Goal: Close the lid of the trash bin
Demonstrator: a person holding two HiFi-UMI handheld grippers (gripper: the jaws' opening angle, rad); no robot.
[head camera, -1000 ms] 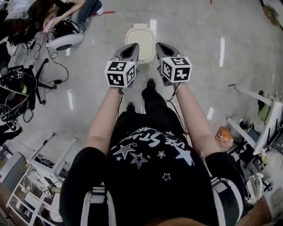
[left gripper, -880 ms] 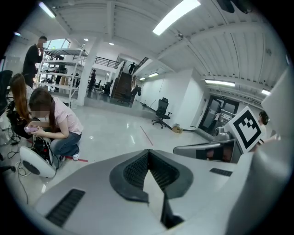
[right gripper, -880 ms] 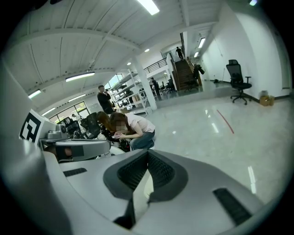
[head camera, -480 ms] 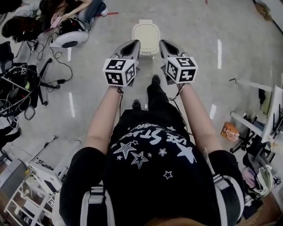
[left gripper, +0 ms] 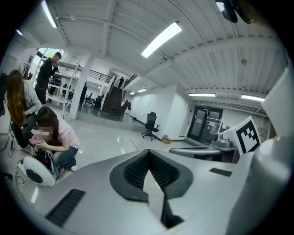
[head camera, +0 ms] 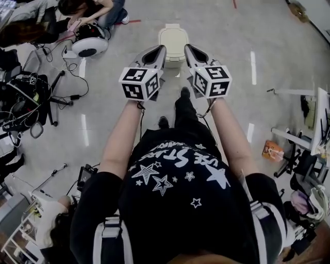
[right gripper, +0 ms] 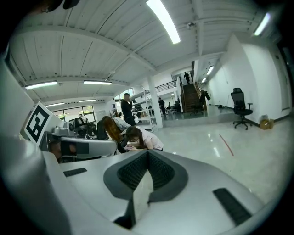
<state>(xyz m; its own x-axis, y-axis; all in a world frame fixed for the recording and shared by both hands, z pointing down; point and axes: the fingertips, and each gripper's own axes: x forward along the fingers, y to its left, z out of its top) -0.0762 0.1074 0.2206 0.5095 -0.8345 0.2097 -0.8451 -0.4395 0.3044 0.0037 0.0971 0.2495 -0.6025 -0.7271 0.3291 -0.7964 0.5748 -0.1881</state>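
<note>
Trash bin (head camera: 173,41) stands on the floor just beyond both gripper tips, untouched. Left gripper (head camera: 160,51) and right gripper (head camera: 188,50) are pinched together, empty. Looks like the approach step. Next move: reach down to the bin's lid.

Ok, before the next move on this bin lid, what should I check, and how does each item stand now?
1. Left gripper empty, jaws together: ok.
2. Right gripper empty, jaws together: ok.
3. Trash bin on the floor straight ahead of both grippers: ok.
4. Lid down: it looks flat on the bin in the head view; whether it is fully seated, cannot tell.
5. Bin visible in the gripper views: not ok, both look out across the room.
6. Crouched people at the left, apart from the bin: ok.
</note>
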